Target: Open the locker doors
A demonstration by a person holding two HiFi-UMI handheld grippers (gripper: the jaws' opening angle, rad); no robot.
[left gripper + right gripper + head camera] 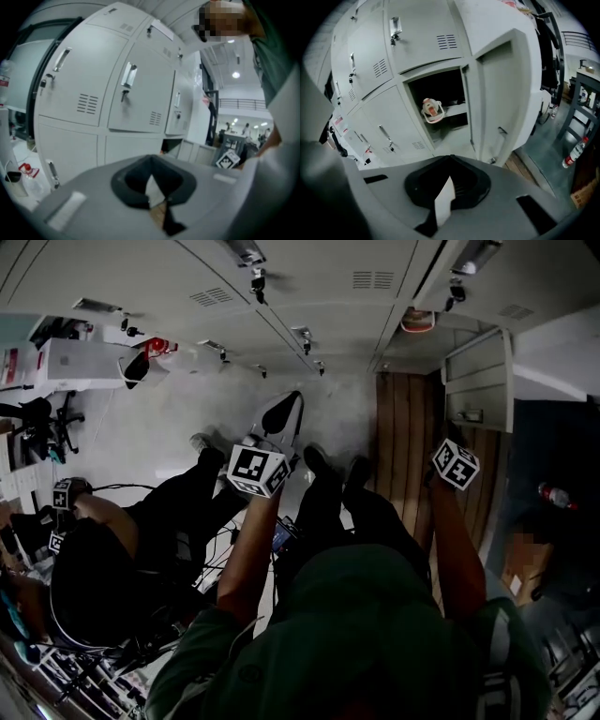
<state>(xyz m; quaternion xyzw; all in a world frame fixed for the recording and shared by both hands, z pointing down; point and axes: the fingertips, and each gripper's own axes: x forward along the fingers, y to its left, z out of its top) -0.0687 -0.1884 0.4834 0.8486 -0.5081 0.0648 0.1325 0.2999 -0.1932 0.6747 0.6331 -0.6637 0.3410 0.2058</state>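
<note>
1. A bank of pale grey metal lockers [93,140] fills the scene. The doors are smooth, painted and flat, each with a small block of louvre slots [87,103] and a slim, bright metal pull.
2. The left gripper [150,158] has its dark jaws brought together with nothing between them. It points at a run of closed doors.
3. The handle [128,75] of the middle closed door lies beyond the jaw tips, higher and a little to the left. Its long axis runs up and down the door. A key lock [123,96] sits just under it.
4. The right gripper [451,158] also has its jaws together and is empty. It faces an open locker [450,91] whose door [506,93] is swung out to the right. A red and white object [431,108] rests inside on a shelf.
5. More closed doors lie left of that open compartment, including a lower one with a slanting pull [386,134].
6. Judging by the views, the left hand is better placed for the closed doors. Its jaws would need to part and straddle the upright handle crosswise.
</note>
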